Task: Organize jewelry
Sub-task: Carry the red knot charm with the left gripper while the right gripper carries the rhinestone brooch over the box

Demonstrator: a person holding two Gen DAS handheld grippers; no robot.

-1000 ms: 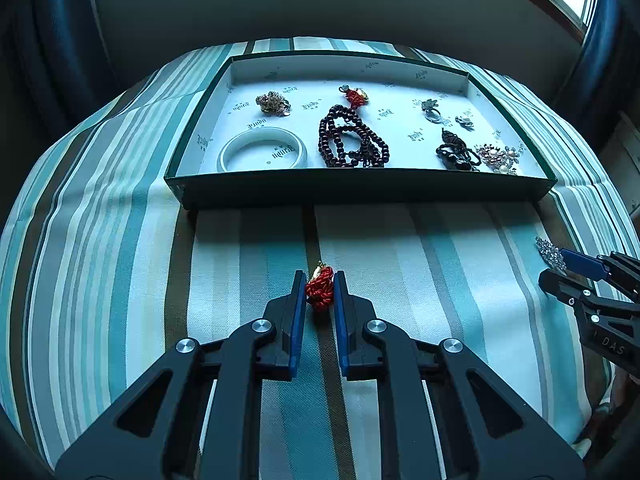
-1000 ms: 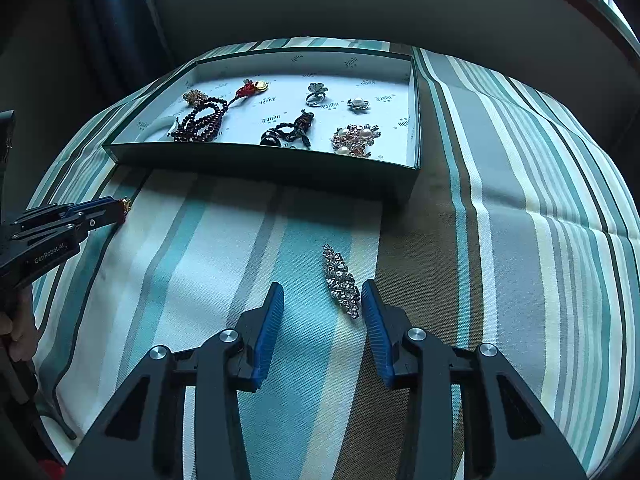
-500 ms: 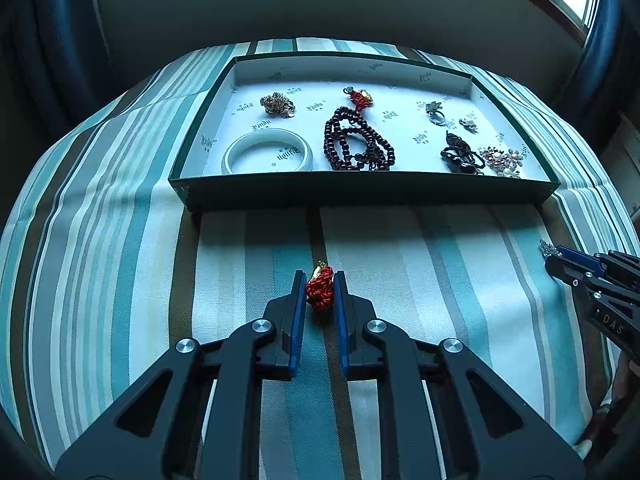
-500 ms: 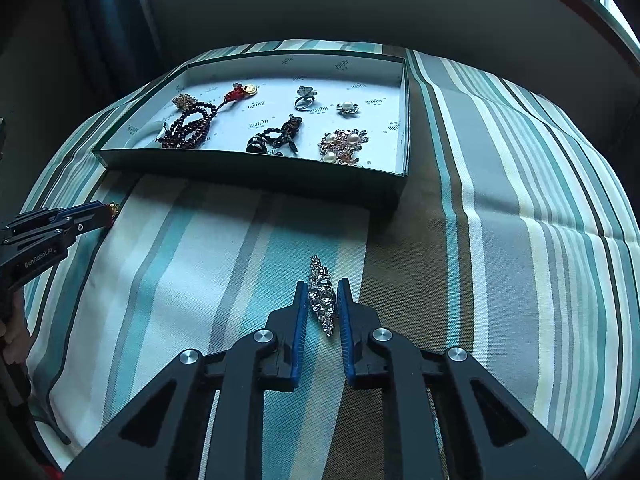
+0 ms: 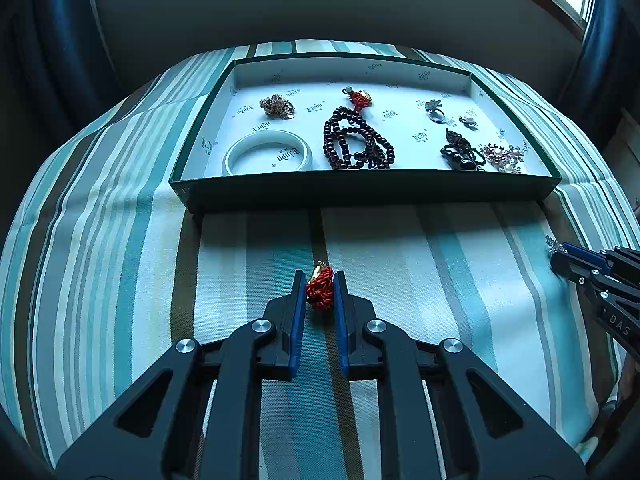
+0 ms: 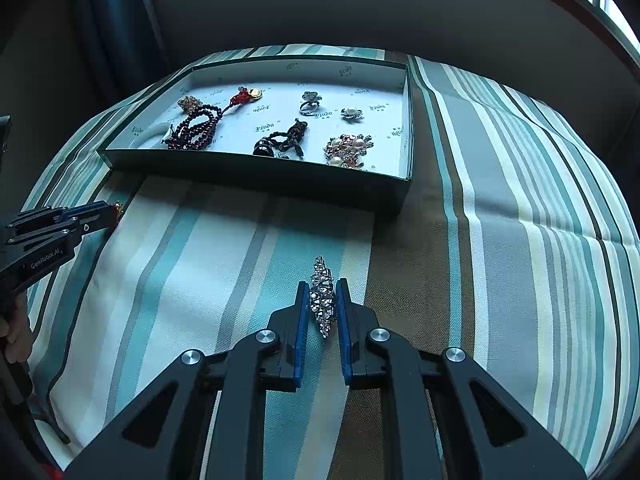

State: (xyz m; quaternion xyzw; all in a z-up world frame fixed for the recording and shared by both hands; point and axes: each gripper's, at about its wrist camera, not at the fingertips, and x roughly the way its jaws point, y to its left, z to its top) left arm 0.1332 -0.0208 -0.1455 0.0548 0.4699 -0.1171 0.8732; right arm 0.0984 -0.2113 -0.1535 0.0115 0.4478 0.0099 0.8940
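Observation:
My left gripper (image 5: 320, 280) is shut on a red knotted cord charm (image 5: 320, 291) with a small gold end, just above the striped cloth in front of the tray. My right gripper (image 6: 323, 286) is shut on a long silver rhinestone brooch (image 6: 322, 296), also in front of the tray. The green jewelry tray (image 5: 360, 190) with a white printed lining holds a white bangle (image 5: 267, 155), dark bead necklace (image 5: 356, 140), gold brooch (image 5: 277, 106), red charm (image 5: 359, 97), ring (image 5: 435, 110), black piece (image 5: 460, 151) and pearl brooch (image 5: 503, 157).
A striped teal, white and brown cloth (image 5: 420, 264) covers the table. The right gripper's tip (image 5: 576, 258) shows at the right edge of the left wrist view; the left gripper (image 6: 80, 216) shows at the left in the right wrist view. A dark wall and curtains stand behind.
My right gripper closed onto the rhinestone brooch, which lay between open jaws a second ago. Both grippers have drawn back a little from the tray. The left stays shut on the red charm.

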